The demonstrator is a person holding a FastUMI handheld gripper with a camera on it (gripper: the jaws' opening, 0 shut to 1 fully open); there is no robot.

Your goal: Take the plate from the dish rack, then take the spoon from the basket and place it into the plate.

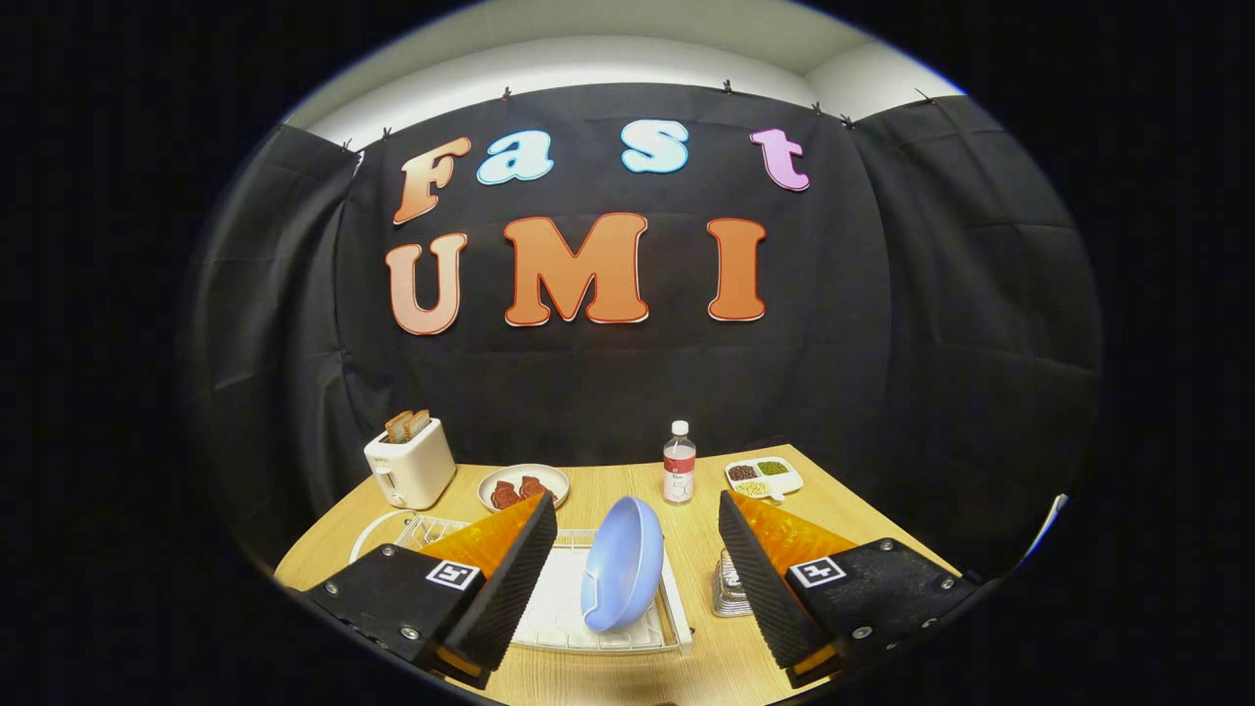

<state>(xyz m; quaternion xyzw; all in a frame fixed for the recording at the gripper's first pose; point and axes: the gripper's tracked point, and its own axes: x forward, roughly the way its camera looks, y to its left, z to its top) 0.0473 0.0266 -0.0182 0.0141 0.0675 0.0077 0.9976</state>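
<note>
A pale blue plate (622, 563) stands on edge, tilted, in the white dish rack (559, 613) on the desk (706, 549), between the fingers of the hand-held gripper (627, 579), which gapes wide and touches nothing.

The gripper (637, 574) consists of two wedge-shaped fingers (510, 579). Each finger carries a black pad with a finely ribbed inner face, backed by translucent orange plastic. Behind the orange sections sit flat black mounting plates, fastened with small silver screws at the corners. Each plate bears one square black-and-white fiducial marker near its forward edge. The two fingers mirror each other.
</note>
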